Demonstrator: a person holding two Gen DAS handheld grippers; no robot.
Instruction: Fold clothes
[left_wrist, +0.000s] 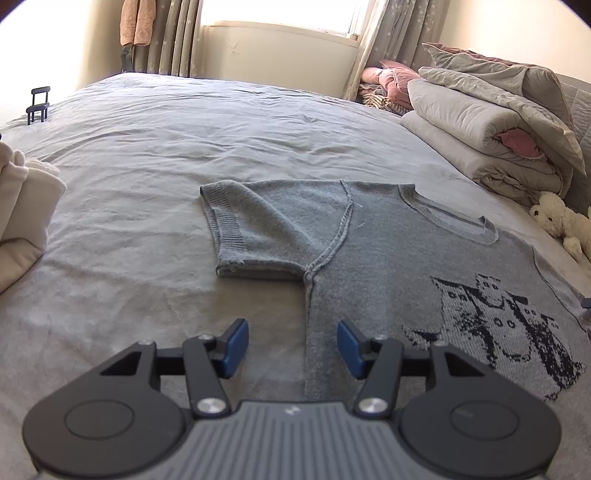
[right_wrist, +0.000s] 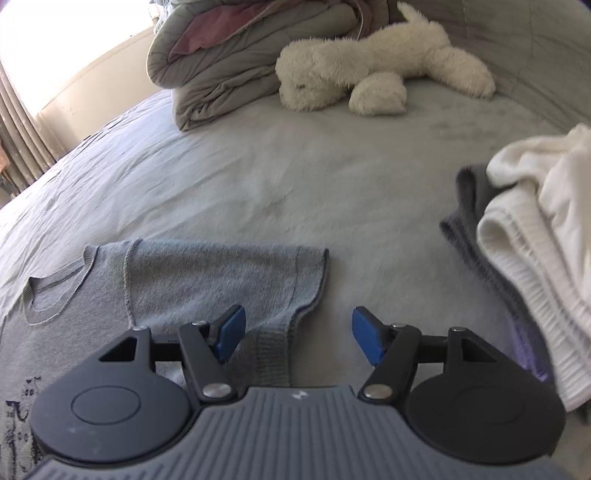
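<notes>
The grey knit sweater (left_wrist: 388, 266) lies flat on the bed (left_wrist: 184, 140), both short sleeves spread. Judged step: laid out, first fold pending; a sleeve needs gripping next. Left gripper (left_wrist: 291, 347) is parted and empty, side seam at twelve o'clock. Right gripper (right_wrist: 297, 338) is parted and empty, sleeve (right_wrist: 221, 280) at eleven o'clock.

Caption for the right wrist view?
Open right gripper over grey sweater's sleeve on the bed, white plush toy behind.

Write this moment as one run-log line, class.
stage: sweater flat on bed, both sleeves spread | left gripper: open, empty | right gripper: open, empty, over sleeve
</notes>
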